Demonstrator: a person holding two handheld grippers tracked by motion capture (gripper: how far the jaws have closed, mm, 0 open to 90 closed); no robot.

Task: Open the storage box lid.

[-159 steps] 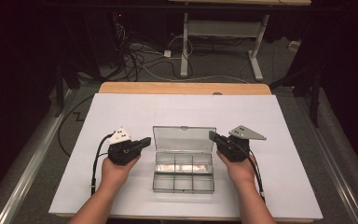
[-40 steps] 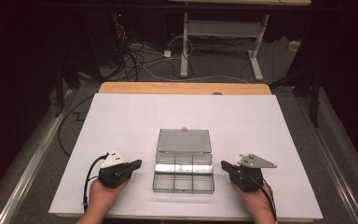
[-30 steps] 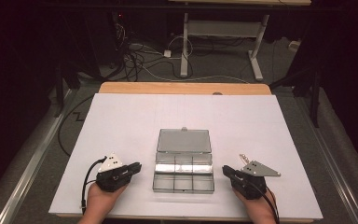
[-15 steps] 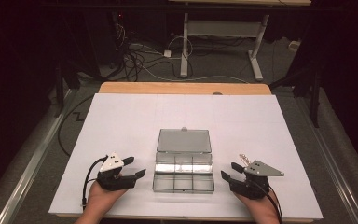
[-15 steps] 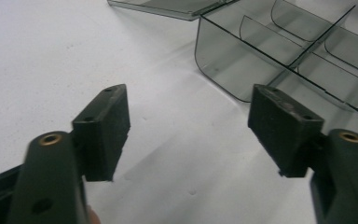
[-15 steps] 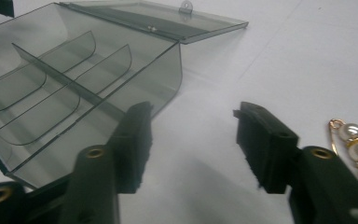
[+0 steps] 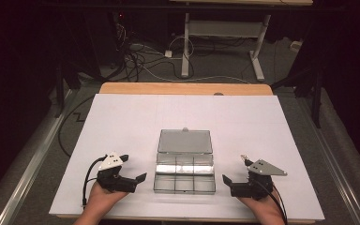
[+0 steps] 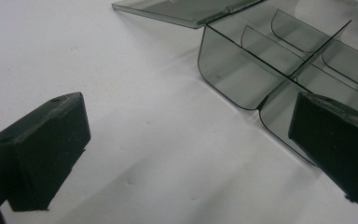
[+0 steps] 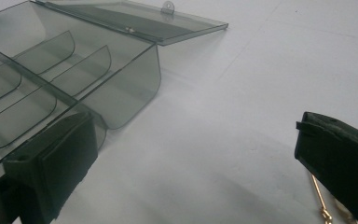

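Both grippers, left gripper (image 7: pixel 139 179) and right gripper (image 7: pixel 226 180), have just opened wide with nothing between their jaws, flanking the clear compartment box (image 7: pixel 184 176) lying open between them on the white table (image 7: pixel 122 117), equally near each.

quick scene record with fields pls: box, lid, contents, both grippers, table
box: clear smoky plastic compartment box, between the grippers
lid: hinged lid open, lying flat behind it
contents: compartments look empty
left gripper: jaws just opened, nothing between them, beside the box
right gripper: jaws just opened, nothing held
table: white tabletop
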